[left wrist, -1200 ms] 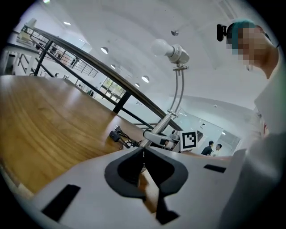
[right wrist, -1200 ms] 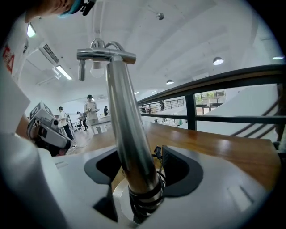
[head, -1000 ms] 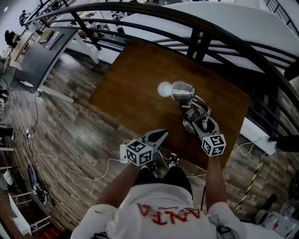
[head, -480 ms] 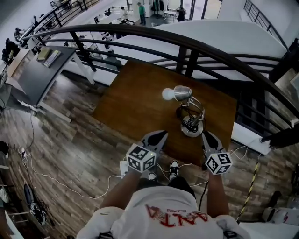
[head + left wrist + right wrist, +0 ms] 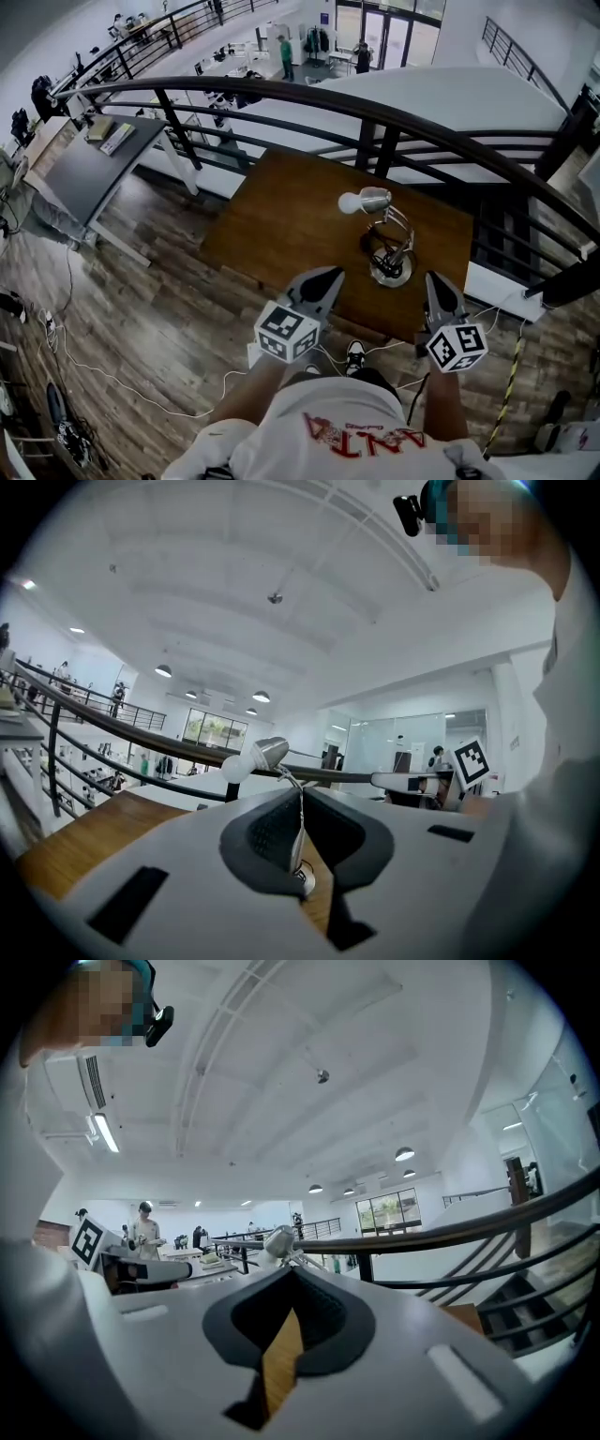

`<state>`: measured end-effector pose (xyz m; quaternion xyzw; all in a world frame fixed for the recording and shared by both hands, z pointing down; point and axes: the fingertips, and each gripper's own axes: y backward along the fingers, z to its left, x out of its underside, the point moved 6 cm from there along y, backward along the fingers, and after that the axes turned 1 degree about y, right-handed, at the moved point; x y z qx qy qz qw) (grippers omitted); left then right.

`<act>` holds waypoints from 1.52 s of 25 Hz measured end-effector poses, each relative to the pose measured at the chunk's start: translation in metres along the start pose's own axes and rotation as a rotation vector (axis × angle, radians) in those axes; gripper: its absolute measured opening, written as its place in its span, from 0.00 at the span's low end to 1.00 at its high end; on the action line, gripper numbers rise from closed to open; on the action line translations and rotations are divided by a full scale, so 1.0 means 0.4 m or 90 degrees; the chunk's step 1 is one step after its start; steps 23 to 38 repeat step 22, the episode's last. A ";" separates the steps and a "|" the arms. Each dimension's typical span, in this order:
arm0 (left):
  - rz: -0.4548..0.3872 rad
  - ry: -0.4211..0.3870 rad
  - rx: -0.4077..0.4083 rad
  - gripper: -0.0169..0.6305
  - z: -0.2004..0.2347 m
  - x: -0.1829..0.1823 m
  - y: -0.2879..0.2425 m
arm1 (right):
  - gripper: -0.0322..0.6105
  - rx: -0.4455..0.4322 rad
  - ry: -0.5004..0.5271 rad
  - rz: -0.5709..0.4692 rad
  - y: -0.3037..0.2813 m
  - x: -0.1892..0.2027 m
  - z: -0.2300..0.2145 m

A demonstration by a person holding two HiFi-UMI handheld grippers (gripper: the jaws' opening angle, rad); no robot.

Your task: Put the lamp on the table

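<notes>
**Q:** What sits at far left in the head view?

**A:** A grey flat-topped desk [image 5: 84, 169] on the wood-plank floor [image 5: 141, 309], below a curved dark metal railing [image 5: 281, 94].

**Q:** And the left tongs?

**A:** The grey-and-white left tongs [image 5: 323, 278] hang over the near edge of the brown wooden surface [image 5: 272, 216]. Their jaws are pressed together with nothing between them.

**Q:** Where is the lamp?

**A:** The silver metal desk lamp [image 5: 384, 234] with a round white bulb stands upright on the surface, right of its middle. Its round base lies flat on the wood and the bulb points left. It stands apart from both tongs. The left gripper view shows it beyond the closed tips.

**Q:** The right tongs?

**A:** The right tongs [image 5: 438, 284] hover by the surface's near right corner, just right of the lamp's base. Their jaws are together too, and empty. The right gripper view shows only wood through the slit, with the lamp's head past the tips.
</notes>
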<state>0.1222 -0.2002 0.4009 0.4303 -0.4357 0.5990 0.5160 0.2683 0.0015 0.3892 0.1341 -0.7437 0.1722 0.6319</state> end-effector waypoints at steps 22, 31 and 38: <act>-0.013 -0.029 0.036 0.05 -0.047 -0.018 0.053 | 0.05 -0.024 0.034 -0.027 0.036 -0.047 0.081; -0.013 -0.029 0.036 0.05 -0.047 -0.018 0.053 | 0.05 -0.024 0.034 -0.027 0.036 -0.047 0.081; -0.013 -0.029 0.036 0.05 -0.047 -0.018 0.053 | 0.05 -0.024 0.034 -0.027 0.036 -0.047 0.081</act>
